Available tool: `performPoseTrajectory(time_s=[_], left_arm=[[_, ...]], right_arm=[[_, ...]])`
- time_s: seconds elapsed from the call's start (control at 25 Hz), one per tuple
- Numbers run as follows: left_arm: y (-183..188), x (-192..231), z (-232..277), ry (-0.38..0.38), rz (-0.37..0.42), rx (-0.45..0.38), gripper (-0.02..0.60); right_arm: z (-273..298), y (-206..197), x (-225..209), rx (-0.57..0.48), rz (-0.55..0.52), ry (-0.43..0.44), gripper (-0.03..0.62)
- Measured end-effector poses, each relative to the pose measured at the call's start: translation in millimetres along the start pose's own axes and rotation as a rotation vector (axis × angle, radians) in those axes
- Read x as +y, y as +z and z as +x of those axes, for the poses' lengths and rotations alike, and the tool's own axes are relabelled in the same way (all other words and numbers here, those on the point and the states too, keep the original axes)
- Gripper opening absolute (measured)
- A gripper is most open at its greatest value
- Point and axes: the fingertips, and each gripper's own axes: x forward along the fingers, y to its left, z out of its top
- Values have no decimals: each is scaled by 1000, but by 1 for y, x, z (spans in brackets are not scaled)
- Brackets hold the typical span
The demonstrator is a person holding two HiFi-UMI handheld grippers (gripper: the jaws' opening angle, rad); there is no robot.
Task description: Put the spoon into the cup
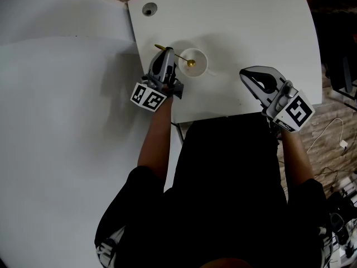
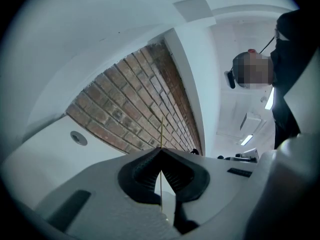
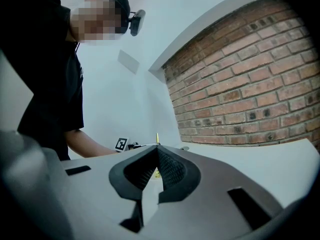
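Most of the job looks done: the left gripper (image 1: 165,53) is clamped on the thin handle of the gold spoon (image 1: 184,60), w/ the spoon's bowl end over the middle of the white cup (image 1: 201,67) on the surface (image 1: 251,27). Can't tell if it touches bottom. Handle slants out past the cup's left rim. Left to do, prob: release so it rests inside. Right gripper (image 1: 249,77) sits well apart, jaws together, nothing betw them
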Motion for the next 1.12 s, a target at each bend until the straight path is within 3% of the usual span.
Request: performPoseTrajectory(time_s=[0.44, 1.12], left_arm=[[-24, -7, -5, 1, 59, 72, 15], [-34, -4, -12, 40, 134, 102, 15]], right_arm=[[-3, -2, 1, 2, -1, 2, 6], [-7, -4, 3, 1, 3, 0, 6]])
